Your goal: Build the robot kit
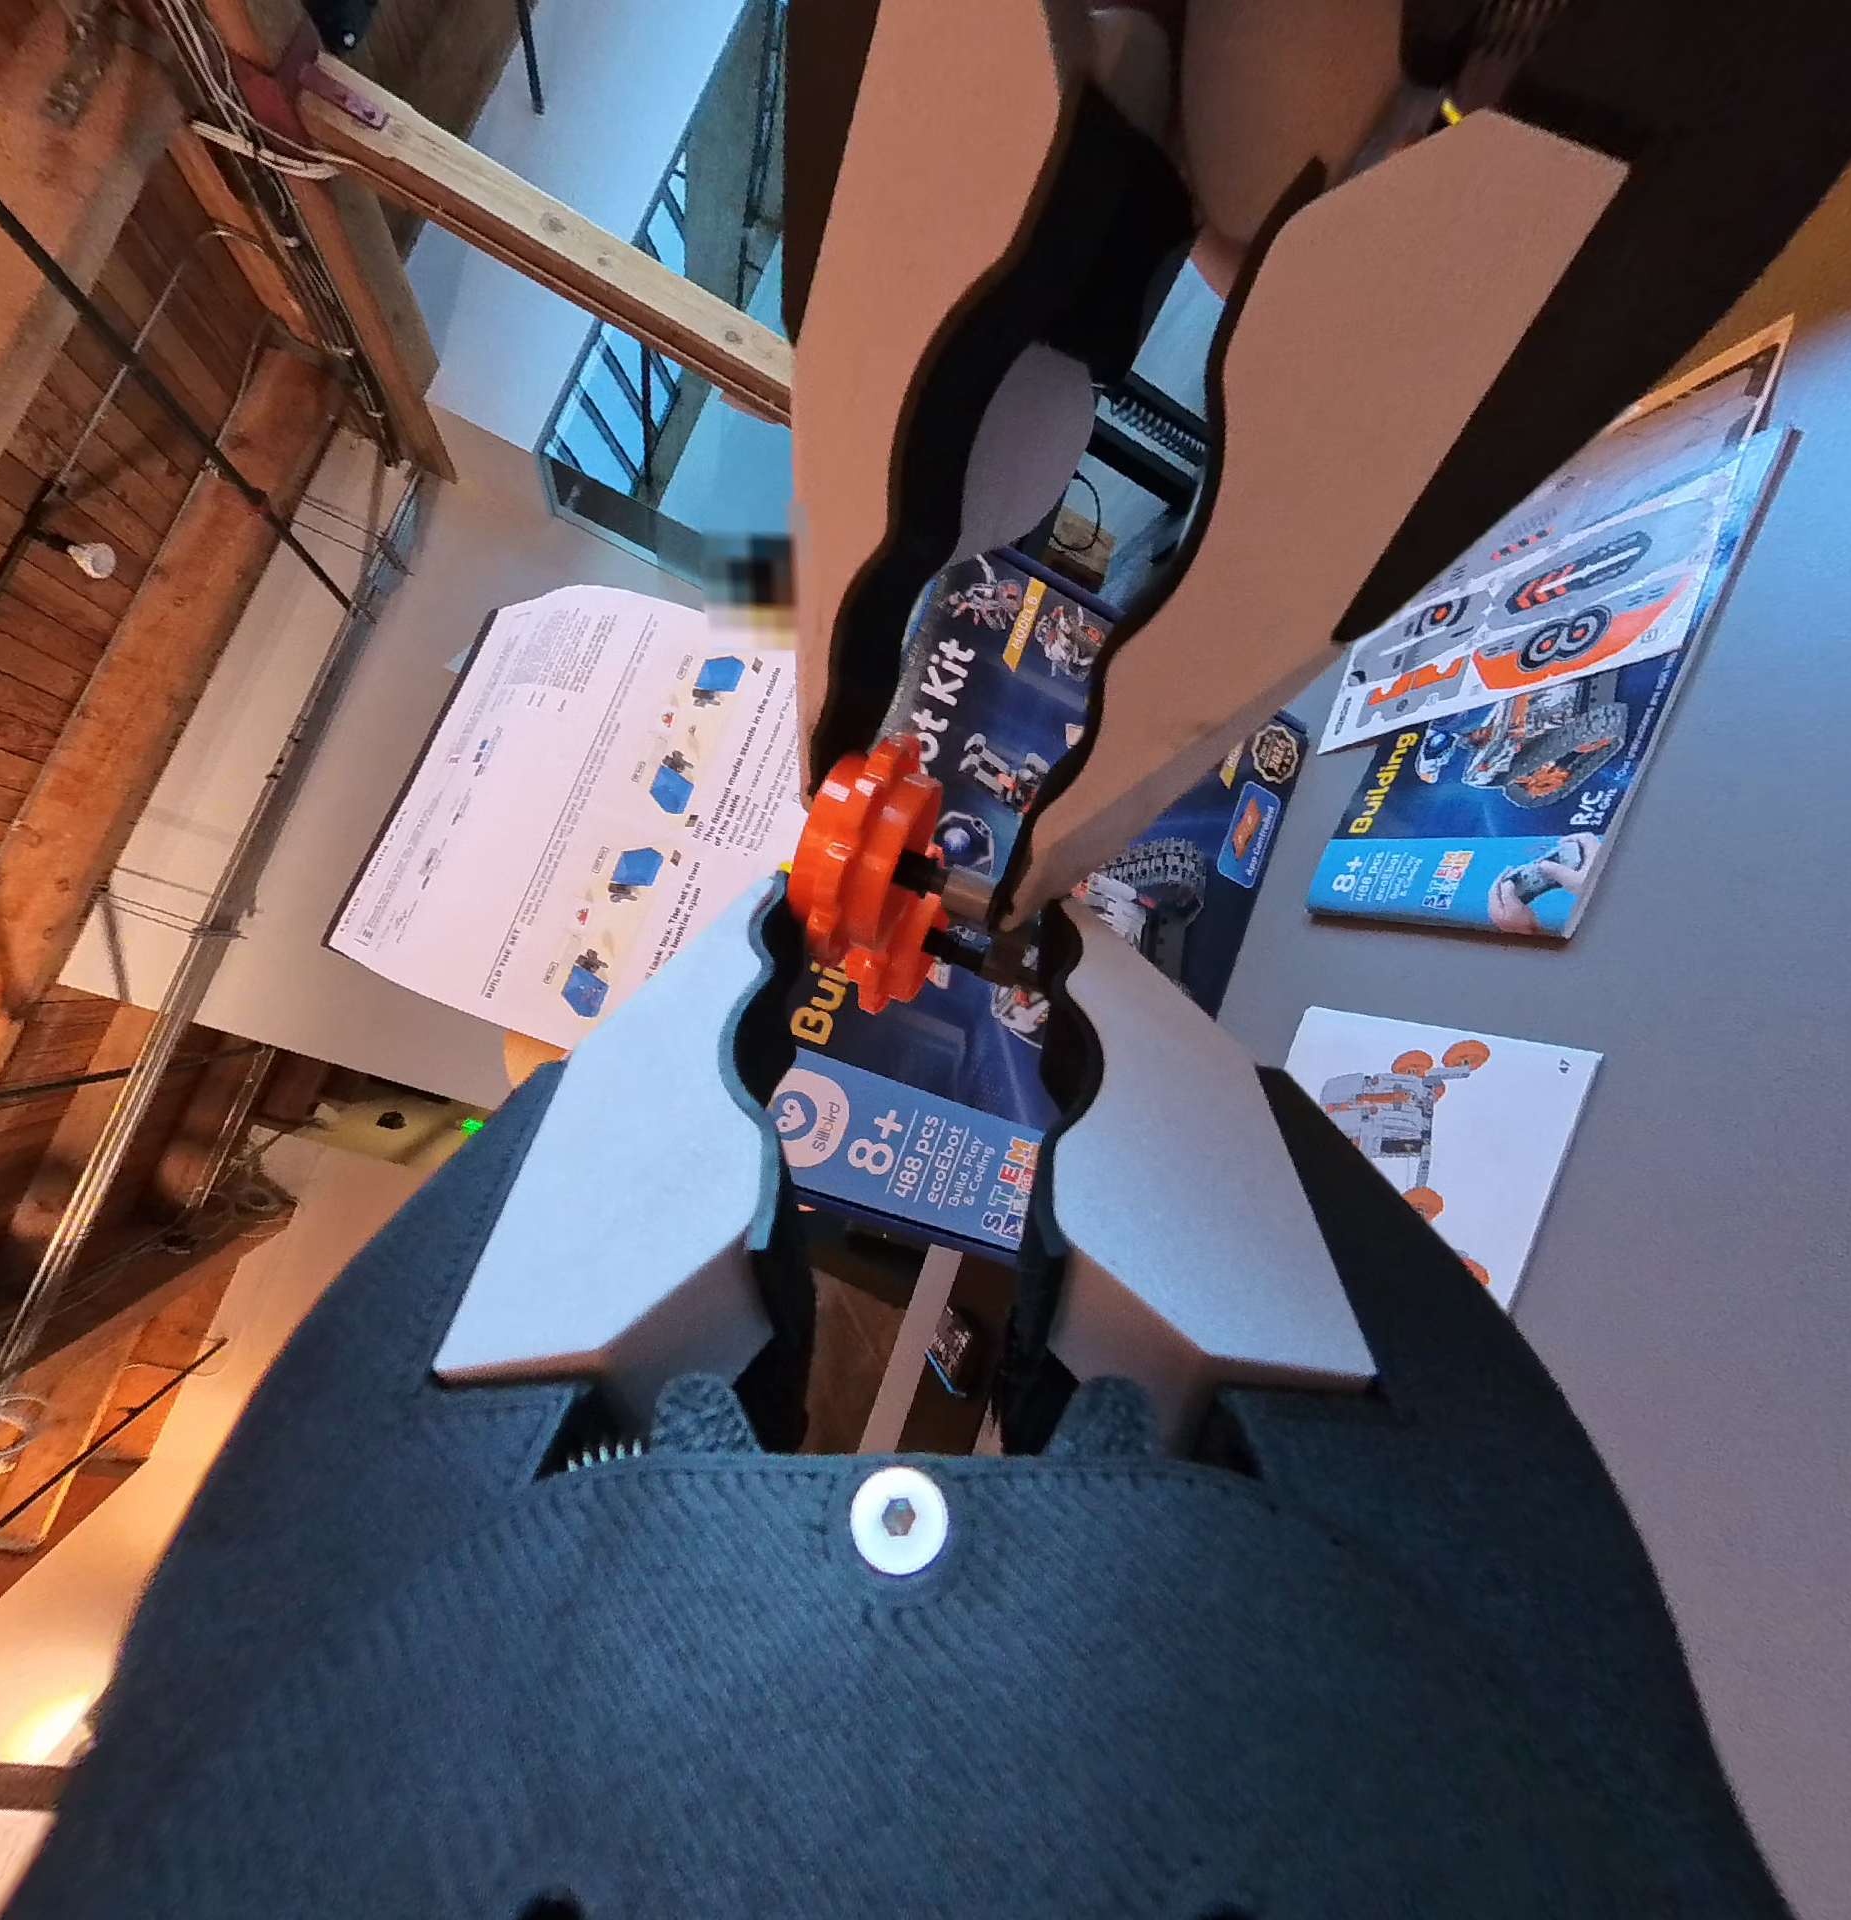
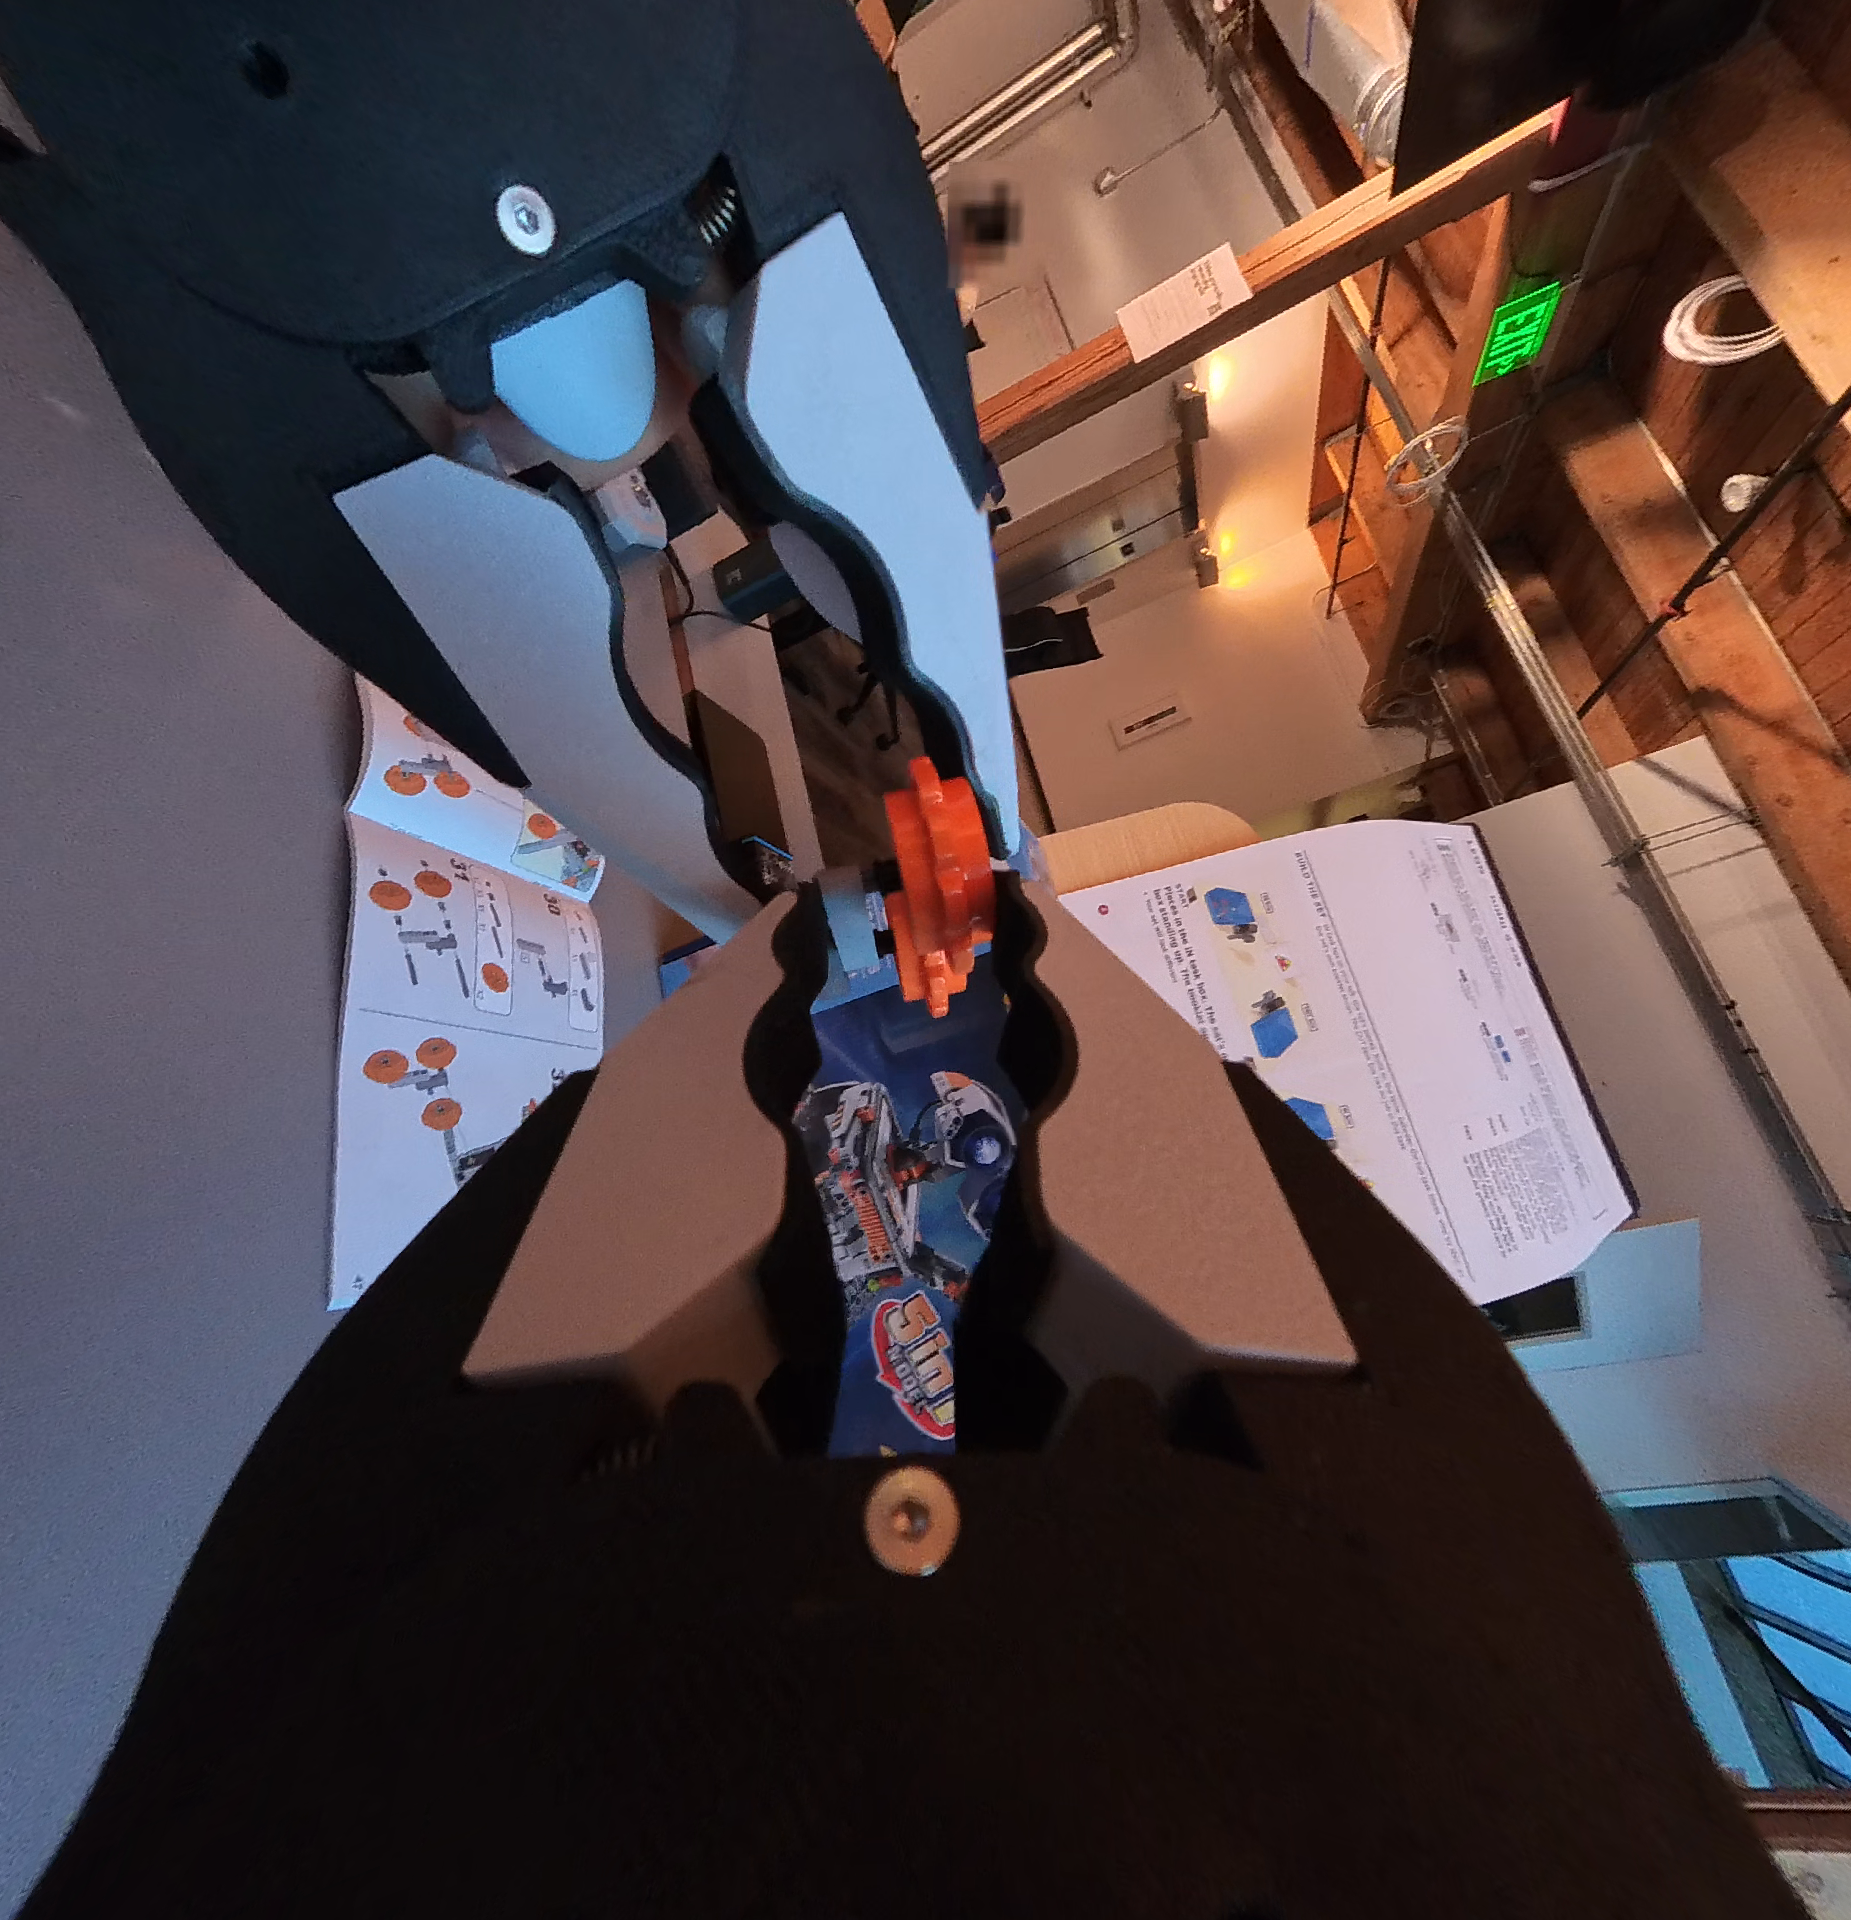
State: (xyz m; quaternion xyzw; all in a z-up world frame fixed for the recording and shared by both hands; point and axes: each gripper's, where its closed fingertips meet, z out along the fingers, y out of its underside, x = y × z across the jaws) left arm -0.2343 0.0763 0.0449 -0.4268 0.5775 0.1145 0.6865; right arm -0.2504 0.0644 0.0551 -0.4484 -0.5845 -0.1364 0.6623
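Both tongs meet tip to tip over the table point(image 1: 1731, 1039), each on the same small assembly: an orange gear point(image 1: 869, 868) joined by black pins to a grey piece point(image 2: 848, 920).

Left tongs point(image 1: 916, 925): narrowly parted, tips closing around the assembly at the gear's 5 o'clock edge. Gear sits against the left finger; grey piece lies by the right one. Firm contact on both sides not resolvable, so whether it actually pinches is uncertain.

Right tongs point(image 2: 905, 925): narrow gap, gear and grey piece lodged between the tips, spanning them. Judged clamped on the assembly.

The opposed approach, one tongs from 12 o'clock and one from 6 in each view, reads as one side steadying while the other presses along the pin axis.

Beneath: blue kit box point(image 1: 900, 1143) directly under the tips. Open manual point(image 2: 464, 997) at 9 o'clock in the right view. Printed sheet point(image 2: 1368, 1039) at 3 o'clock. Second blue booklet point(image 1: 1503, 810) with a sticker sheet at 2 o'clock in the left view.
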